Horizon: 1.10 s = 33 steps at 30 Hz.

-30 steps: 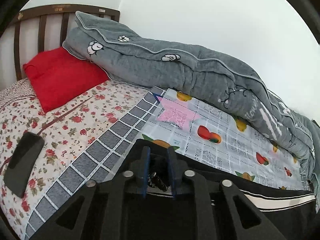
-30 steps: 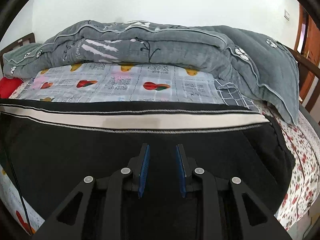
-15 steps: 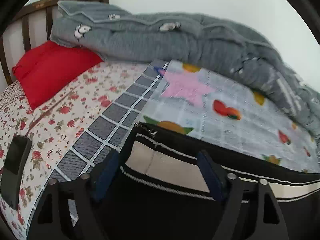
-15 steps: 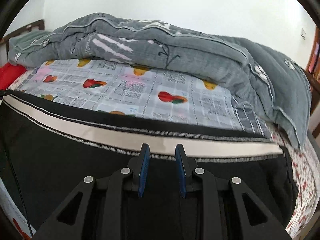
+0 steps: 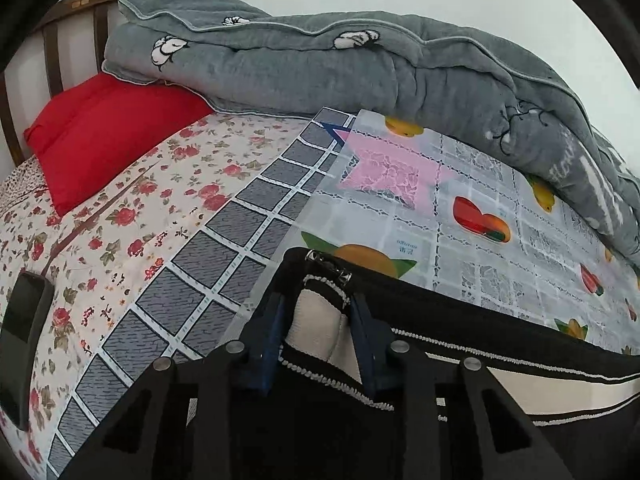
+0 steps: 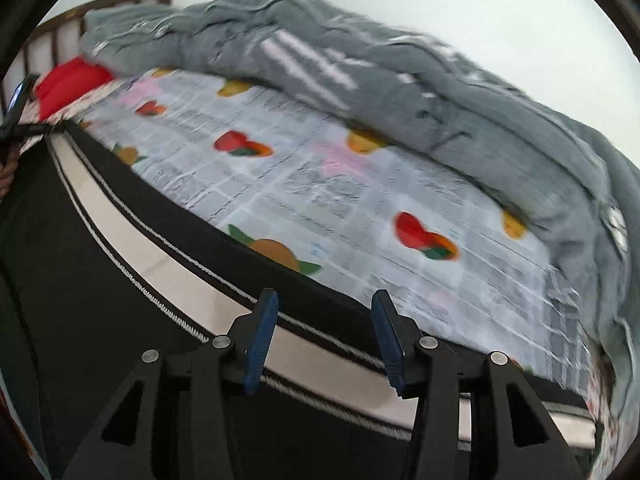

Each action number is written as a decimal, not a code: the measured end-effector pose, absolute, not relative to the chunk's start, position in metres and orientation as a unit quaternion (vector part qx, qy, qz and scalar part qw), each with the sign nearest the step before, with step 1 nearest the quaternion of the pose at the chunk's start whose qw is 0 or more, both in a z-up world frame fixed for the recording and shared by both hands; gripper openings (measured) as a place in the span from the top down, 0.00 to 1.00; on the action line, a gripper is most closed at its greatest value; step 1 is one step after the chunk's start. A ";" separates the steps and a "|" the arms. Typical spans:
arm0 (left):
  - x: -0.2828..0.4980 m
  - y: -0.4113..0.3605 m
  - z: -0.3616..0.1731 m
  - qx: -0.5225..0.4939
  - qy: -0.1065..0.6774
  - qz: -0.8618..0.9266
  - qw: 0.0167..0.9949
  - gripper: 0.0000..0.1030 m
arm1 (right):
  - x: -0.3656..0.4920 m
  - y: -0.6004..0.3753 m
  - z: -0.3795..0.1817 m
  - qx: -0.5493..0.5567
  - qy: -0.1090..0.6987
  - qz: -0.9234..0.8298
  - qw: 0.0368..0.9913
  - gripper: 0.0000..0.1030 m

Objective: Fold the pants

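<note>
Black pants [image 5: 500, 344] with a cream side stripe edged in white stitching lie along the near side of the bed, on a fruit-print plastic sheet [image 5: 472, 184]. My left gripper [image 5: 318, 312] is pinched on the end of the pants, with the bunched cream stripe and a metal clasp between its blue pads. In the right wrist view the pants [image 6: 120, 264] run from far left to bottom right. My right gripper [image 6: 324, 312] is open, its blue pads straddling the far edge of the pants with nothing held.
A rolled grey quilt [image 5: 360, 72] lies along the wall side. A red pillow [image 5: 104, 132] rests by the wooden headboard [image 5: 72, 12]. A black phone [image 5: 20, 344] lies on the floral sheet [image 5: 132, 216] at the left.
My left gripper opened wide, then closed onto the end of the pants. My right gripper opened and moved forward and right to the far edge of the pants.
</note>
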<state>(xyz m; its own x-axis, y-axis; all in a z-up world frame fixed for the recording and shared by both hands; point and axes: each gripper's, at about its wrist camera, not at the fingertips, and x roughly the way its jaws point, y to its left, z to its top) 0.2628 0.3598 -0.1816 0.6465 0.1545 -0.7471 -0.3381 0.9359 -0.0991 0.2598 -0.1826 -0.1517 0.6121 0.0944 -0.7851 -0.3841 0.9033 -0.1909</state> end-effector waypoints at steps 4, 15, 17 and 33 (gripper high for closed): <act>0.262 0.360 -0.181 -0.120 0.395 0.133 0.901 0.71 | 0.285 -0.174 -0.183 -0.168 0.462 0.164 0.855 0.54; 0.258 0.347 -0.141 -0.082 0.331 0.129 0.931 0.80 | 0.276 -0.178 -0.149 -0.145 0.410 0.186 0.881 0.98; 0.272 0.349 -0.153 -0.094 0.349 0.135 0.922 0.80 | 0.288 -0.171 -0.168 -0.161 0.430 0.170 0.872 0.98; 0.260 0.311 -0.150 -0.092 0.375 0.096 0.917 0.41 | 0.271 -0.271 -0.174 -0.146 0.445 0.022 0.883 0.76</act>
<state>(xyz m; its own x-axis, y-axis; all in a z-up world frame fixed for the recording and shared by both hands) 0.2597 0.3115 -0.1498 0.7003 0.1062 -0.7059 -0.2443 0.9648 -0.0972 0.2705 -0.2711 -0.1743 0.6036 -0.0916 -0.7920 -0.1681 0.9564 -0.2387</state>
